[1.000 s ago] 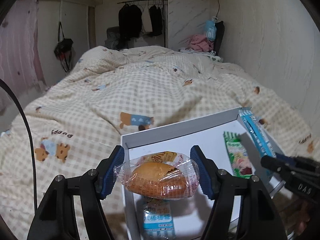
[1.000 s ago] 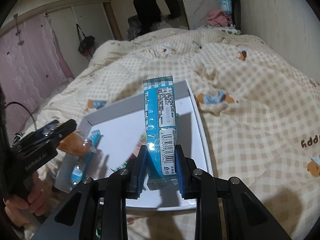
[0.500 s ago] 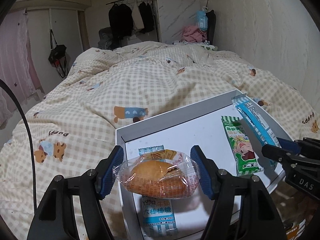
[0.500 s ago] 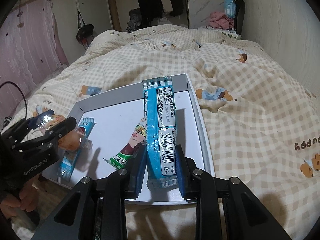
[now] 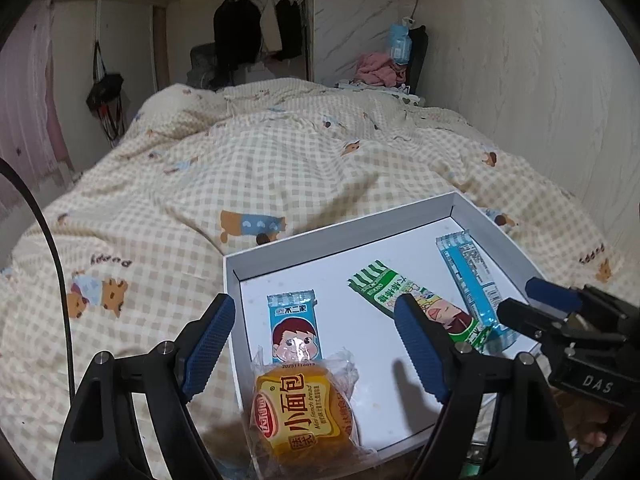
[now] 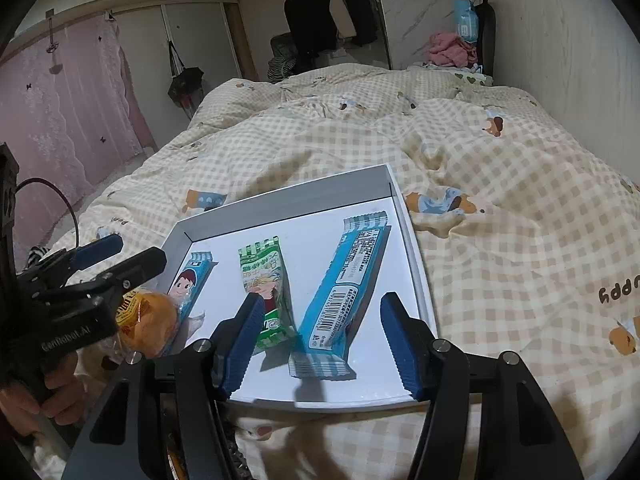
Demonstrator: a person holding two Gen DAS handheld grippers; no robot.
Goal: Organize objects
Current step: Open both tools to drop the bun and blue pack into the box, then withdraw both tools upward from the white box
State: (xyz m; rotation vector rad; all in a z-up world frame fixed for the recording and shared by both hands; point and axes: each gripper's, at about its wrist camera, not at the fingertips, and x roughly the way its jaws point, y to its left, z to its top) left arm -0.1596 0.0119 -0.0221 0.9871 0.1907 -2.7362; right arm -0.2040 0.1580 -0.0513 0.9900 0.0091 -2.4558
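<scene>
A white shallow box (image 5: 344, 236) (image 6: 288, 196) lies on the bed. In it lie a small blue candy packet (image 5: 294, 326) (image 6: 188, 280), a green packet (image 5: 420, 304) (image 6: 266, 276) and a long blue bar packet (image 5: 472, 280) (image 6: 346, 280). A wrapped orange bread bun (image 5: 304, 412) (image 6: 148, 320) rests on the box's near left corner. My left gripper (image 5: 316, 344) is open, with the bun lying just below its jaws. My right gripper (image 6: 320, 340) is open, its jaws on either side of the blue bar's near end.
The checked cream duvet (image 5: 240, 168) covers the bed all round the box. A wall (image 5: 540, 80) runs along the right side. Clothes hang on a rail (image 5: 260, 20) at the far end. A pink curtain (image 6: 60, 100) is to the left.
Both grippers have opened. The bun has dropped from the left gripper onto the box's near corner. The blue bar has left the right gripper and lies flat in the box.
</scene>
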